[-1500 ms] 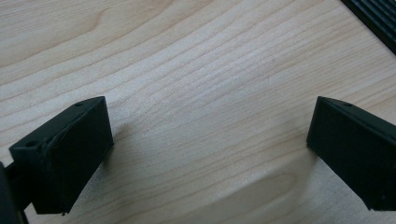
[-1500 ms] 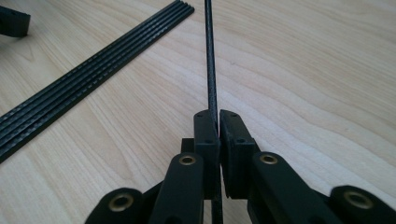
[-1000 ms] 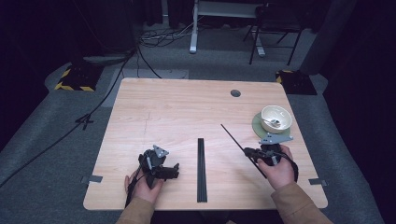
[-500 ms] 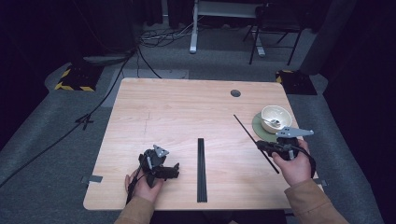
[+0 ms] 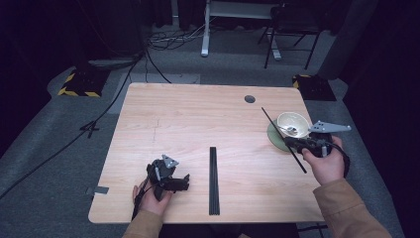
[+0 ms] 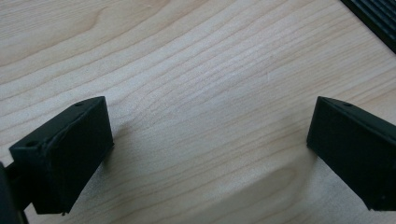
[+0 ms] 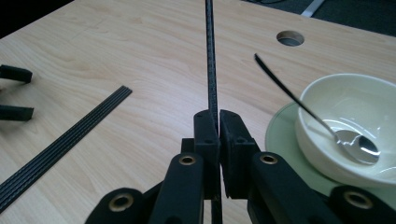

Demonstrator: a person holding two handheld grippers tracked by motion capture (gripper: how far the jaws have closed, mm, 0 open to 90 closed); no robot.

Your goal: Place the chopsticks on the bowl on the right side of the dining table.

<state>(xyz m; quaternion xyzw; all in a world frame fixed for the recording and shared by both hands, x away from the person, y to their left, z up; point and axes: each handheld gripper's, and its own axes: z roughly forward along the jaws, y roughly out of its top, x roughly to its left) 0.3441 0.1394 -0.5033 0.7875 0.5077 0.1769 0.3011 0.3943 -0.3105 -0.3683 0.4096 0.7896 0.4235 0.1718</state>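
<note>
— Holding one thin black rod (image 7: 211, 56) in my right gripper (image 7: 218, 122), jaws clenched tight on it; it sticks out ahead of the jaws and behind them.

— Where is that over the pale wooden table (image 5: 198, 119)?

— At the right edge. I see the rod in the high view (image 5: 283, 139) slanting from far left to near right, passing just beside the cream ceramic bowl (image 5: 292, 123). That bowl sits on a pale green round plate (image 5: 273, 135), with a shiny metal spoon (image 7: 355, 142) resting in it, handle pointing up and away.

— And the left side?

— My left gripper (image 5: 185, 180) rests on the table at the near left, jaws spread wide with bare wood between them, grasping nothing. The flat bundle of black rods (image 5: 213, 180) lies near the middle of the near edge, running near to far, just right of that gripper and apart from it. A round grey hole (image 5: 250, 99) sits at the far right of the tabletop.
</note>
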